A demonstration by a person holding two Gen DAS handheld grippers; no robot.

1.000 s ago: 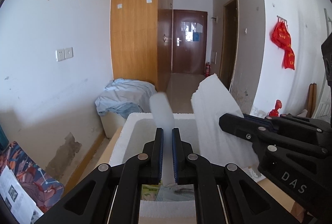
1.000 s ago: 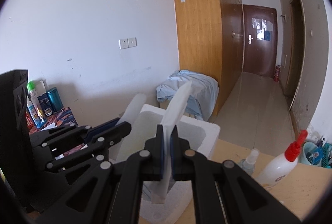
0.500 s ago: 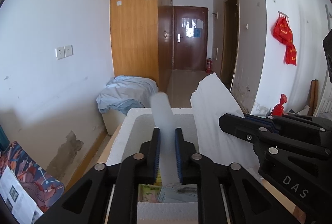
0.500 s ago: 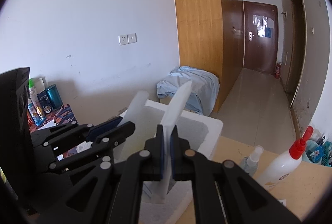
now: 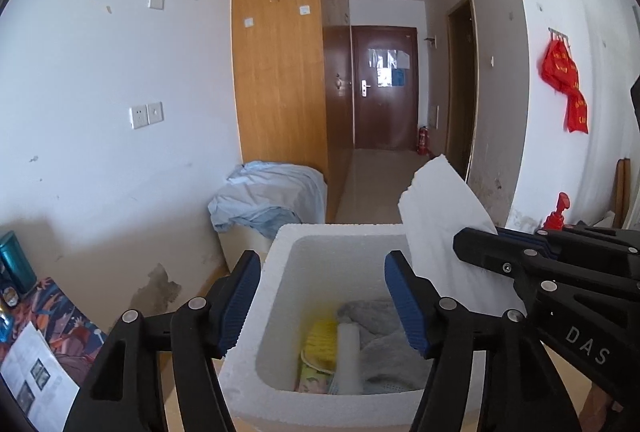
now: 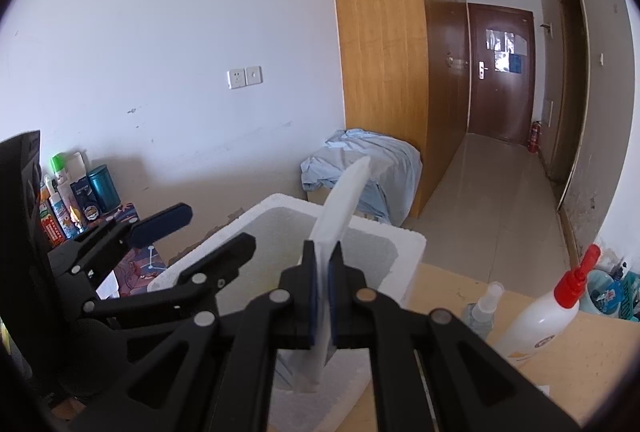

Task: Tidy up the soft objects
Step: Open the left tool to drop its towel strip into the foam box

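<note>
Left gripper [image 5: 322,296] fingers just opened wide over the foam box [image 5: 280,244], nothing between them, white foam roll [image 5: 349,360] lying inside the box beside grey cloth [image 5: 380,344], right gripper [image 6: 323,274] clamped on a foam sheet [image 6: 344,200] at the right.

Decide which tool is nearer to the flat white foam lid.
Right. The right tool is shut on the flat white foam lid, holding it tilted beside the white foam box. The left tool is open over the box, apart from the lid.

Bright, even daylight; soft shadows; strong fisheye bending, black vignette corners; sharp focus, no glare.
</note>
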